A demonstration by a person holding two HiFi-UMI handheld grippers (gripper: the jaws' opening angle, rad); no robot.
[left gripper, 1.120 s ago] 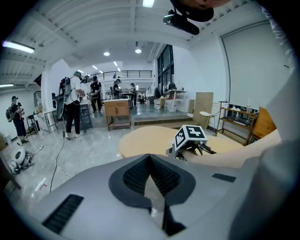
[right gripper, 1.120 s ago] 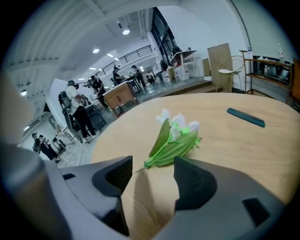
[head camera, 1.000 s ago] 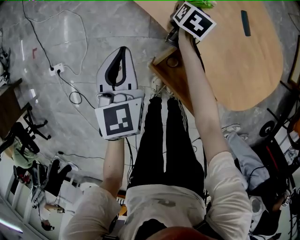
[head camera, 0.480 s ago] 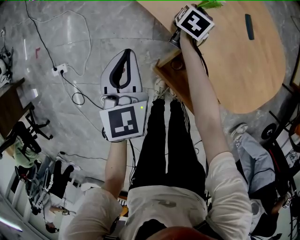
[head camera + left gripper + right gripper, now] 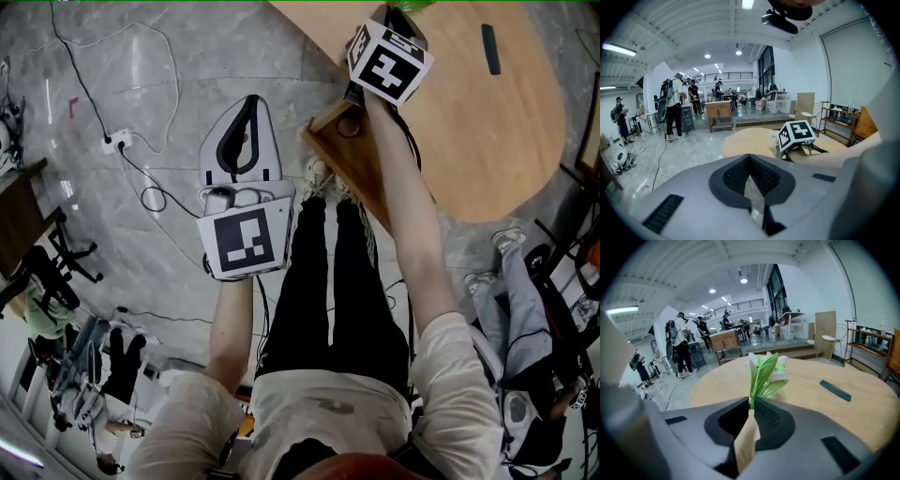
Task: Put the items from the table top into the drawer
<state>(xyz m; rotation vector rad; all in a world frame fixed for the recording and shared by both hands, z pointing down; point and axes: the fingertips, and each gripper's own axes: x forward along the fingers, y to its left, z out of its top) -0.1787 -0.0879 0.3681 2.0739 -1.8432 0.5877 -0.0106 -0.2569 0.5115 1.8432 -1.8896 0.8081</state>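
Observation:
An artificial flower [image 5: 766,373] with green leaves and white blooms stands between the jaws of my right gripper [image 5: 751,404], which are closing on its stem. In the head view the flower [image 5: 412,6] shows only as a green tip at the top edge, above the right gripper's marker cube [image 5: 389,64]. A dark teal bar [image 5: 835,390] lies on the round wooden table [image 5: 487,122]. Below the table's edge the wooden drawer [image 5: 342,155] stands pulled out. My left gripper [image 5: 249,101] hangs over the floor left of the drawer, shut and holding nothing.
A small ring-shaped thing [image 5: 349,125] lies in the drawer. A power strip [image 5: 114,141] and cables trail over the grey floor at the left. The person's legs and shoes are below the drawer. Several people and a wooden cabinet [image 5: 719,112] stand far off.
My right gripper has shut on the flower's stem, risen off the table and rolled a little. The left gripper has hardly moved.

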